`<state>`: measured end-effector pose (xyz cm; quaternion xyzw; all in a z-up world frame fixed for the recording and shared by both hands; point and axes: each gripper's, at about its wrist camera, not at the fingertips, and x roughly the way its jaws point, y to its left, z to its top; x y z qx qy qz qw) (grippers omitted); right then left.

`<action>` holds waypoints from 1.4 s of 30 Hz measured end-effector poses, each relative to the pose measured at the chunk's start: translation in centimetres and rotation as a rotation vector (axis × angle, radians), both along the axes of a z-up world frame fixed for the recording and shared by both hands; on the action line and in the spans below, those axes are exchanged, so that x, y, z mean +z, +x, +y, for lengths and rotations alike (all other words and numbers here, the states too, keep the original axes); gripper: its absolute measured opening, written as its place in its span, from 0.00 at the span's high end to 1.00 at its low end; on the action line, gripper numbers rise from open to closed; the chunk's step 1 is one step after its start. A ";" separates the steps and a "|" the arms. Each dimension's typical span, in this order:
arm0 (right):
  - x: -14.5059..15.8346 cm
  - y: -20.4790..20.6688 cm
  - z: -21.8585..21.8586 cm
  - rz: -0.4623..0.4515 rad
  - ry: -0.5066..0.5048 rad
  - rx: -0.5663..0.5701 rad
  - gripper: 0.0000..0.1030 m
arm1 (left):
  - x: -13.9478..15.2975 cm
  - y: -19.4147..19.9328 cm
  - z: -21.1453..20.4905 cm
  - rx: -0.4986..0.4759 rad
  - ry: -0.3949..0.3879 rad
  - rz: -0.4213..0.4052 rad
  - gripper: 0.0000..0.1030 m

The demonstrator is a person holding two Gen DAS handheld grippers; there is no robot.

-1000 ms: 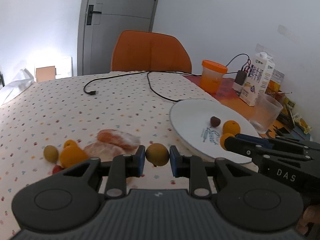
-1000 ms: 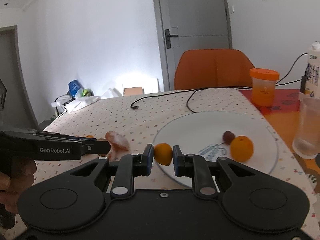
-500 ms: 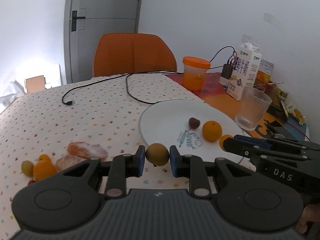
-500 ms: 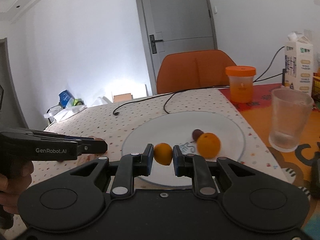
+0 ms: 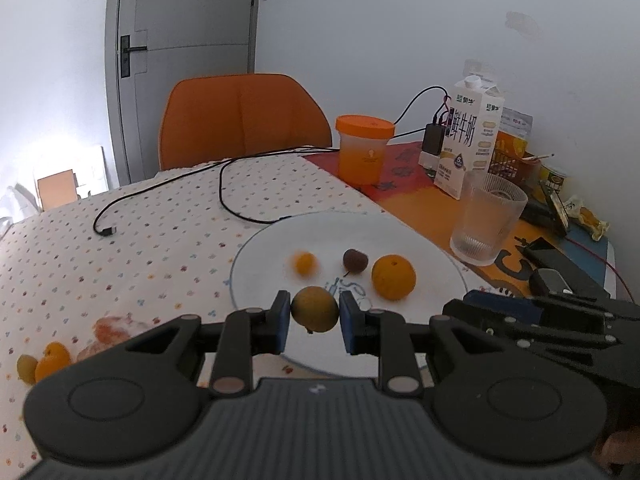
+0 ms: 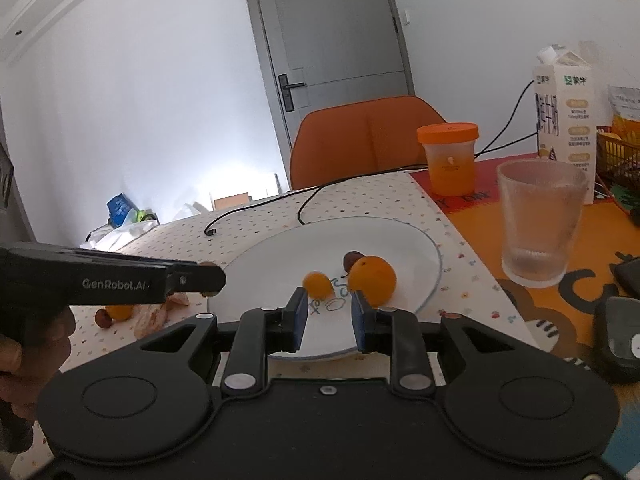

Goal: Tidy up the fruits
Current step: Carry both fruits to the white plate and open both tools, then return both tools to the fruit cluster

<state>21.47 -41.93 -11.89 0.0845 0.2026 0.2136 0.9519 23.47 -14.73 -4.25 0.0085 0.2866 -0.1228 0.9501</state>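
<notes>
Plate (image 5: 404,232), white with a thin blue rim, on the dotted tablecloth (image 5: 152,240), near edge cut off behind the gripper bodies in both views. On it: large orange (image 5: 393,277), dark reddish fruit (image 5: 354,260) just behind and half hidden by the orange from the right wrist, and small orange fruit (image 5: 305,264), smeared by blur, outline hard to fix. Printed mark at plate centre partly covered, unreadable.

Left gripper (image 5: 314,316) clamped on a yellow-green fruit (image 5: 315,309), held above the plate's near part, blue pads touching both sides. Right gripper (image 6: 330,312) parted, nothing between the pads, small orange fruit just beyond its left pad; whether touching, impossible to tell.

Off the plate, at left: peeled segments (image 5: 114,328), small orange piece (image 5: 52,360) and greenish fruit (image 5: 26,368), partly cropped by the gripper body. Glass (image 5: 486,216), orange-lidded jar (image 5: 363,148) and milk carton (image 5: 470,136) beyond, on the orange mat.
</notes>
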 end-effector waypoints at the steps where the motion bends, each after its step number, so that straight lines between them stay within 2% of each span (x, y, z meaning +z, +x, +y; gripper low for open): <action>1: 0.0 0.0 -0.1 -0.001 0.001 0.000 0.75 | 0.0 0.1 -0.1 0.001 0.000 0.000 0.76; 6: -0.1 -0.1 -0.2 0.001 0.003 -0.001 0.74 | 0.2 0.2 0.0 0.028 0.007 -0.014 0.70; 10: -0.2 -0.1 -0.2 0.003 0.003 0.001 0.72 | 0.0 0.2 0.8 0.051 -0.003 0.006 0.69; 16: -0.2 -0.2 0.2 0.002 0.000 0.008 0.68 | 0.0 -0.2 2.2 0.088 -0.005 0.011 0.63; 18: -0.1 -0.4 0.4 0.002 -0.002 0.012 0.67 | -0.1 -0.5 2.6 0.098 -0.007 0.013 0.54; 22: 0.1 -0.5 0.7 -0.003 -0.005 0.019 0.66 | -0.2 -0.9 3.5 0.115 -0.008 0.016 0.44; 26: 0.2 -0.7 1.2 -0.008 -0.009 0.025 0.57 | -0.3 -1.3 4.4 0.131 -0.015 0.026 0.38; 28: 0.3 -0.9 1.4 -0.010 -0.009 0.028 0.54 | -0.4 -1.6 4.8 0.141 -0.011 0.028 0.31; 30: 0.3 -1.0 1.6 -0.012 -0.010 0.031 0.48 | -0.3 -2.0 5.4 0.152 -0.012 0.022 0.26; 32: 0.4 -1.2 1.8 -0.017 -0.009 0.030 0.35 | -0.4 -2.4 5.9 0.166 -0.012 0.023 0.22; 33: 0.4 -1.2 1.9 -0.020 -0.010 0.031 0.33 | -0.4 -2.5 6.3 0.176 -0.011 0.025 0.21; 38: 0.7 -1.7 2.9 -0.029 -0.012 0.052 0.20 | -0.4 -3.6 8.1 0.219 -0.019 0.028 0.19; 42: 0.9 -2.0 4.0 -0.035 -0.013 0.071 0.18 | -0.2 -4.4 9.5 0.250 -0.021 0.022 0.19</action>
